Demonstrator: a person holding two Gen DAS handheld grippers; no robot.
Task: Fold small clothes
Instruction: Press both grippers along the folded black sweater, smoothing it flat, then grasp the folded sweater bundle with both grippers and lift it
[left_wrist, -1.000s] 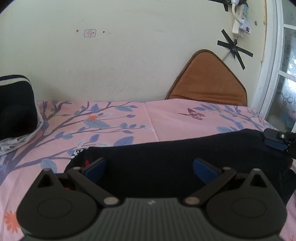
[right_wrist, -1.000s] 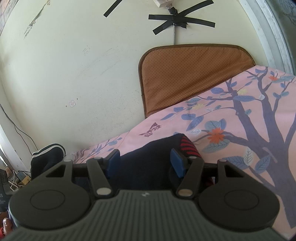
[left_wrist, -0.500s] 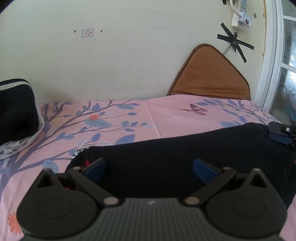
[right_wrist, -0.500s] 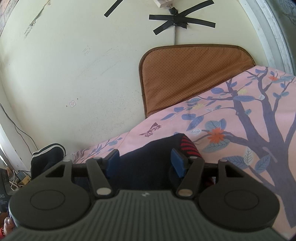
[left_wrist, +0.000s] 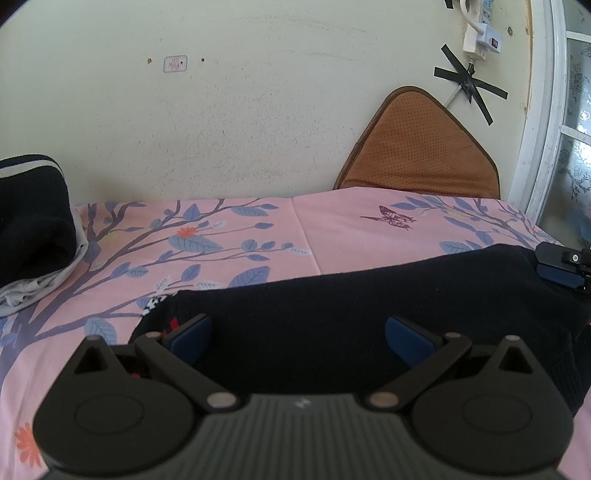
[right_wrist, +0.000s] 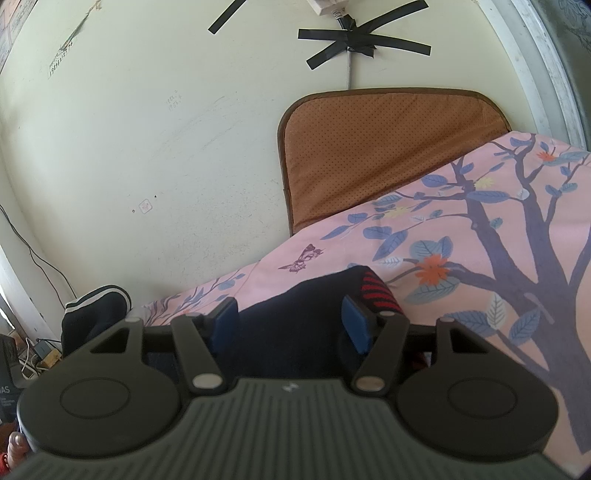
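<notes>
The dark garment (left_wrist: 351, 302) lies spread across the pink flowered bed sheet (left_wrist: 258, 236), along the near edge of the bed, one end with a red-striped band (right_wrist: 376, 291) toward the bed's right side.

The left claw (left_wrist: 297, 334) stands open over the garment's left end, blue pads well apart, nothing pinched. The right claw (right_wrist: 290, 325) stands open over the striped end, cloth lying between the pads but not pressed by either.

Risks, as judged:
- Neither claw has a hold. If either closes high, it may catch only the top layer, and the fold would drag the lower layer askew.
- The garment is soft and dark; its edges are hard to read against itself, so a grip could land off the corner and give a crooked fold.
- Uneven lifting by the two claws would bunch the middle.
- The sheet could be pinched along with the garment.
- A folded pile (left_wrist: 29, 221) sits at the left edge, well apart; no interference expected.
</notes>
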